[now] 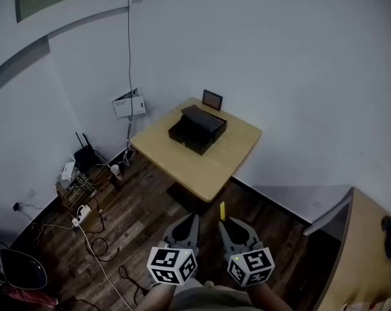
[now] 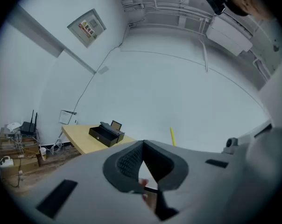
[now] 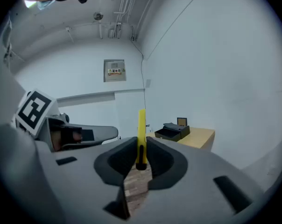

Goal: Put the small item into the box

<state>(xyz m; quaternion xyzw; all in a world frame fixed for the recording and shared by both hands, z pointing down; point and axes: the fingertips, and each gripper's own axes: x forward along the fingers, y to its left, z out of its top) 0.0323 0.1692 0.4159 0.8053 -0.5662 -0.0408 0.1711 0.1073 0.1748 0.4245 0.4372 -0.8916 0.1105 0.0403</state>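
The left gripper (image 2: 143, 143) has its jaws closed together on nothing, idle just beside its partner. The right gripper (image 3: 141, 143) pinches a slim yellow item (image 3: 141, 127), perhaps a pen, by its lower end, so it stands upright above the jaws, probably for carrying. The black box (image 1: 197, 129) sits on the table (image 1: 237, 149), well ahead of both.
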